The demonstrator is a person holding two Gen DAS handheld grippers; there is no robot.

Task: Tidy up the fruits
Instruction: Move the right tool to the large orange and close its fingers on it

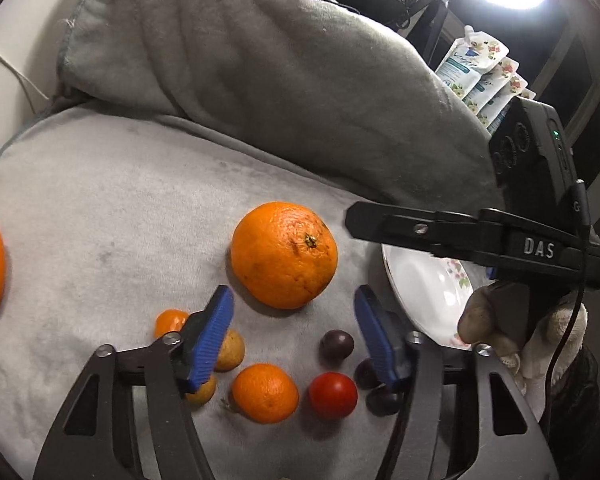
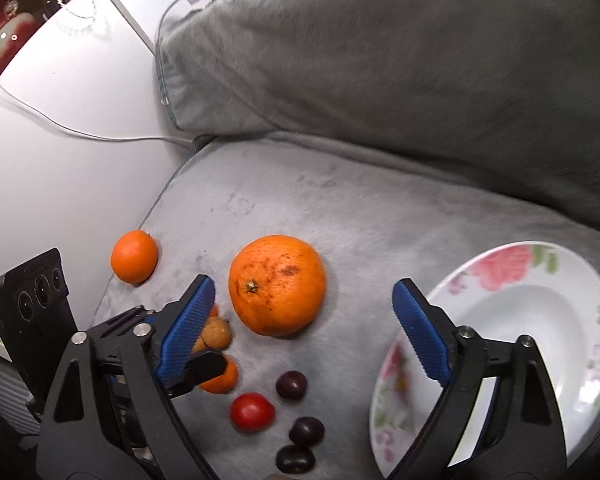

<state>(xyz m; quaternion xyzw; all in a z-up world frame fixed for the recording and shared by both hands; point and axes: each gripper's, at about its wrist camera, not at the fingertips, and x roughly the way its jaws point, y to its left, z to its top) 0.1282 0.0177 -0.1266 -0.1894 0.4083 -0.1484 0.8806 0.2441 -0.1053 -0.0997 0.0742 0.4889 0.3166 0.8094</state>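
A big orange (image 1: 284,254) (image 2: 277,284) lies on a grey blanket (image 1: 100,220), just beyond both pairs of blue pads. My left gripper (image 1: 293,294) is open above a cluster of small fruit: a mandarin (image 1: 265,393), a red tomato (image 1: 333,395), dark plums (image 1: 337,345) and tan round fruits (image 1: 230,350). My right gripper (image 2: 304,282) is open too, with the orange ahead of its gap and nothing touching its pads. A white flowered plate (image 2: 520,320) (image 1: 428,292) sits empty at the right. A second orange (image 2: 134,256) rests at the blanket's left edge.
A grey pillow (image 1: 260,72) rises behind the fruit. A gloved hand (image 1: 484,320) holds the right tool over the plate, one of its fingers (image 1: 380,224) reaching toward the orange. A white cable (image 2: 80,132) lies on the white surface at left. Pouches (image 1: 472,68) stand at back right.
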